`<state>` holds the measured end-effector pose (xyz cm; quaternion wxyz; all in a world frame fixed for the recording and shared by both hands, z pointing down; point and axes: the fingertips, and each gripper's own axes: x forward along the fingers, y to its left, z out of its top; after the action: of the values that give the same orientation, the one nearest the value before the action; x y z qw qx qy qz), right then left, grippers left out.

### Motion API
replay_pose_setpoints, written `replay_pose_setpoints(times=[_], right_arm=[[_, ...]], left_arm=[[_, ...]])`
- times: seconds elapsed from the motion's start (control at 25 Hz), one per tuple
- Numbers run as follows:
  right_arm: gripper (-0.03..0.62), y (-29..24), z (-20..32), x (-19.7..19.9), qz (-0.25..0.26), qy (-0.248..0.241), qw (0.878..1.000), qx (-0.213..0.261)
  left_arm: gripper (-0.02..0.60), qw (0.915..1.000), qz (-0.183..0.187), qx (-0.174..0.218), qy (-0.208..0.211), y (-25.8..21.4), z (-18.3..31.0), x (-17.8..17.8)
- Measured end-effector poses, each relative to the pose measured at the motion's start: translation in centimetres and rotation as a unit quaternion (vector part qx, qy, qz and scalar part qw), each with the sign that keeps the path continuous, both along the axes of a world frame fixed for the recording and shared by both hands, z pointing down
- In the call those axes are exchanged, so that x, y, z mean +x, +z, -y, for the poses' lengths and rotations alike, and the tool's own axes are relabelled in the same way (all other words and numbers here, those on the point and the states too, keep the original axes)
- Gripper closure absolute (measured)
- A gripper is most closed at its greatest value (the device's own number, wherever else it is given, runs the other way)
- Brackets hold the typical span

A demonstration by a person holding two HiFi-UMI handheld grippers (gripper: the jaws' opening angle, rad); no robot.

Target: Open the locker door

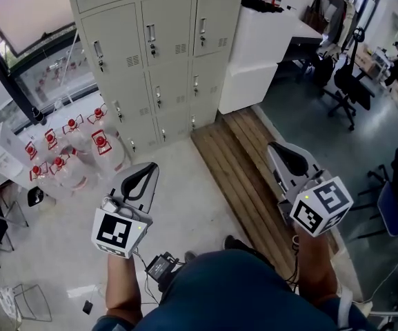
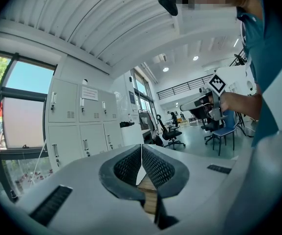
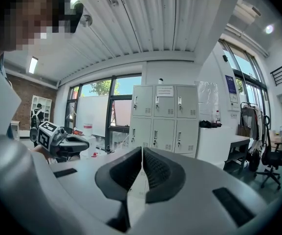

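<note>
A bank of grey lockers (image 1: 157, 47) stands ahead on the floor, every door that I can see closed, each with a small handle and lock. The lockers (image 2: 82, 126) also show in the left gripper view, and the lockers (image 3: 162, 116) fill the middle of the right gripper view. My left gripper (image 1: 148, 167) is held low in front of me, well short of the lockers, jaws shut and empty. My right gripper (image 1: 280, 147) floats over the wooden platform, also shut with nothing in it. Both sets of black pads meet at the tips (image 2: 141, 146) (image 3: 142, 149).
Several clear water bottles with red caps (image 1: 74, 150) stand on the floor left of the lockers. A wooden platform (image 1: 247, 178) runs along the right, beside a white cabinet (image 1: 261, 47). Office chairs (image 1: 347, 88) stand farther right; a window wall is at the left.
</note>
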<state>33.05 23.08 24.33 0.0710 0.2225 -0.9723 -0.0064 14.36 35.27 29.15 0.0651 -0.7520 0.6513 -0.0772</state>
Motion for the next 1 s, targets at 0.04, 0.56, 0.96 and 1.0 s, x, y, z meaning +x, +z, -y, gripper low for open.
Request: replay_pose_setpoints(times=[0.04, 0.56, 0.96, 1.0], right_arm=[[0.557, 0.1, 0.3, -0.2, -0.002, -0.001, 1.0, -0.002], [0.557, 2.3, 11.5, -7.1, 0.011, -0.061, 0.998, -0.031], [0.557, 2.7, 25.7, -12.4, 0.021, -0.109, 0.992, -0.051], [0.557, 2.6, 26.7, -12.9, 0.022, -0.115, 0.992, -0.052]], left_arm=[[0.563, 1.0, -0.002, 0.0, -0.002, 0.0, 0.1, -0.1], [0.563, 0.9968, -0.006, -0.041, -0.068, 2.5, 7.3, -4.9], [0.563, 0.9913, -0.009, -0.067, -0.113, 2.9, 18.8, -6.7], [0.563, 0.9906, -0.009, -0.069, -0.117, 2.9, 19.7, -6.9]])
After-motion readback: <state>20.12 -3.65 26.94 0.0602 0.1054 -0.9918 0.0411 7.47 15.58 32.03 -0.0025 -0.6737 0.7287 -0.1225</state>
